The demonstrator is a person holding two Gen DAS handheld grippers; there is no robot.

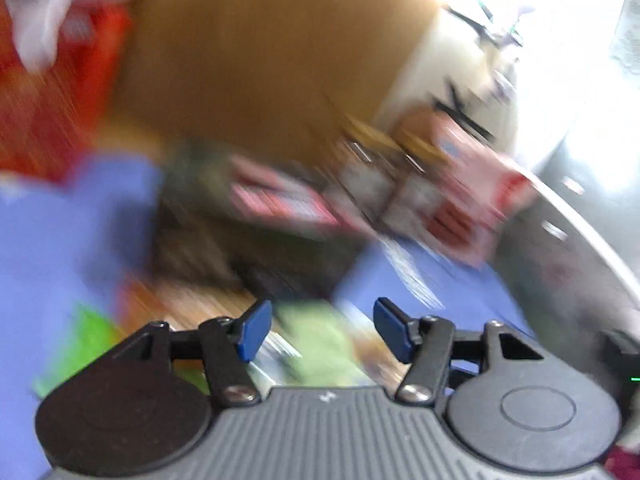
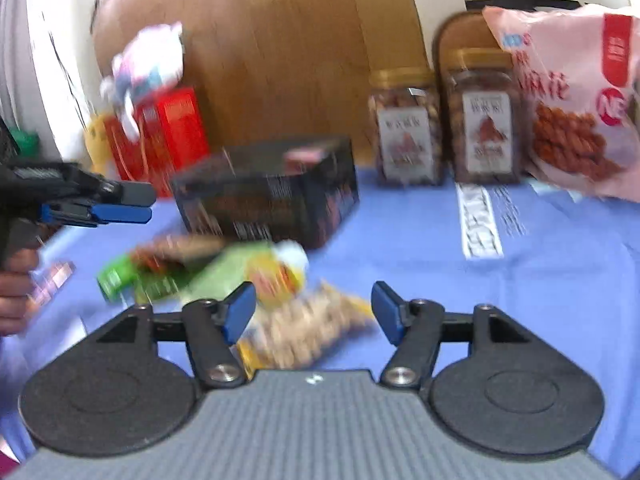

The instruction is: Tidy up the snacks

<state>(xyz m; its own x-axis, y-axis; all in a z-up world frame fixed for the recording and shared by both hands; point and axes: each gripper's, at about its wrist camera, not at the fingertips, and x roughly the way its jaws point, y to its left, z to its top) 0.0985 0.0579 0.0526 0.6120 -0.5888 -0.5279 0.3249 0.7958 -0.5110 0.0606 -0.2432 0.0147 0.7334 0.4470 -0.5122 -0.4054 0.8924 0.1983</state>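
Right wrist view: the peanut bag (image 2: 308, 328) is seen lengthwise just ahead between the spread, empty right gripper (image 2: 313, 312) jaws; the left gripper (image 2: 132, 204) is farther off, left.

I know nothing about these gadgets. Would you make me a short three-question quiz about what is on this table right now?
1. True or false: the two clear jars with gold lids stand upright at the back of the blue cloth.
2. What lies nearest in front of the right gripper? A) the black box B) a see-through bag of pale snacks C) the red boxes
3. Fill in: the big pink bag stands to the ___ of the jars in the right wrist view.

Key: 1 true. 2 B. 3 right.
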